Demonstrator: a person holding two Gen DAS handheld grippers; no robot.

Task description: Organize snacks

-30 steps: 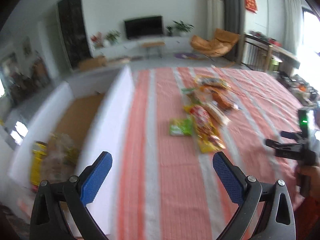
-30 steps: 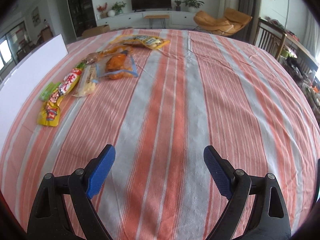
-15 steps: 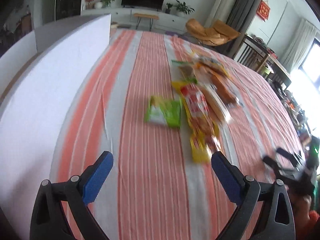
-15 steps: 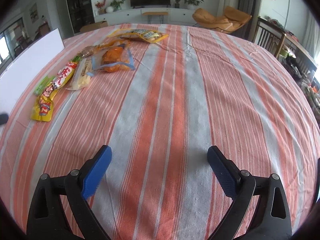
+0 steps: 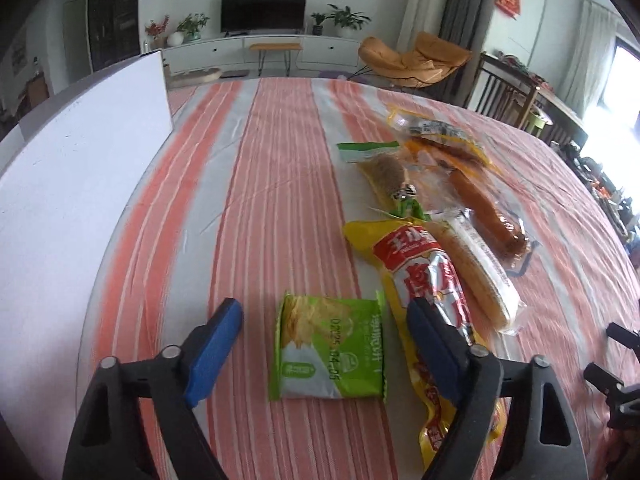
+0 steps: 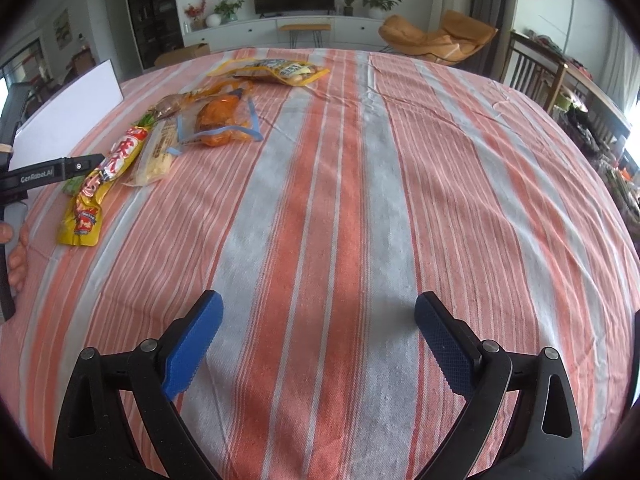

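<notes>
Left tool [image 5: 324,320]: jaws wide, straddling green chip pkt [image 5: 330,354] on striped counter [image 5: 260,200].
Right tool [image 6: 318,316]: wide, holding nothing, well apart from pkt.

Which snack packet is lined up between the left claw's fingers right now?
The small green chip packet, lying flat on the striped cloth, apart from the others. The left claw is open around it.
</notes>
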